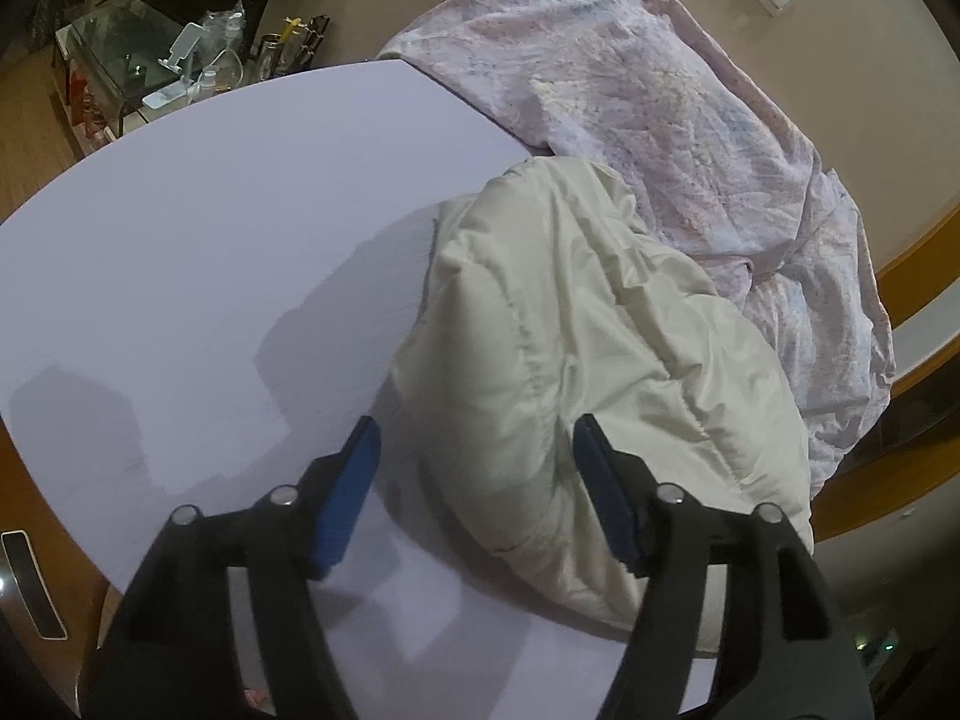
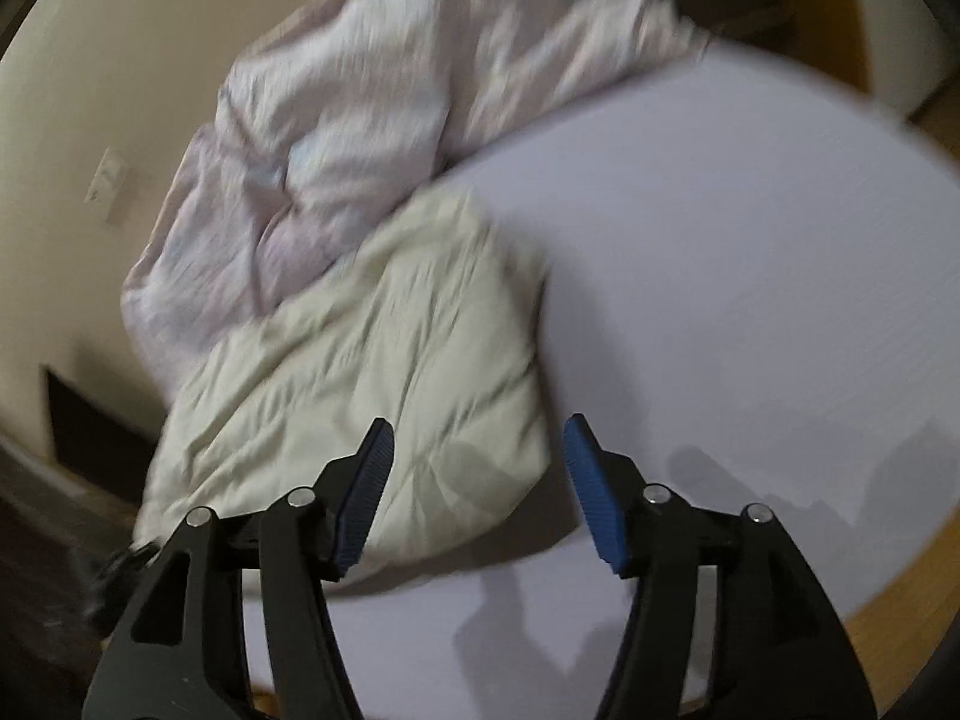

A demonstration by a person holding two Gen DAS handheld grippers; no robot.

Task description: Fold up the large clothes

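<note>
Cream padded jacket (image 1: 576,360) sits folded into a puffy bundle on the pale lilac bench (image 1: 210,240), at the edge nearest the crumpled floral bedding (image 1: 630,90) heaped behind it. Jacket and bedding touch along the back.

Handling, my read: quilted, air-filled, light for its bulk, very soft. The shell looks smooth, so probably slippery, and it will spring back open if let go too early. A single thin layer will likely slide out of the pads. Better to pinch a stitched seam or the thick folded edge at the near corner, one grip per side, and press the air out before the next fold.

Left gripper (image 1: 474,489): jaws apart, nothing clamped. It hangs just over the near end of the bundle, angled down; the right-hand pad (image 1: 606,504) overlaps the cloth in view, but I can't tell if it touches.

Right gripper (image 2: 477,489): jaws apart too, empty, tilted downward over the jacket's near corner. One pad is above the cloth, the other above bare bench. That view is smeared, so fine contact is unreadable.

Clutter on the glass side table (image 1: 126,54) is well clear.
</note>
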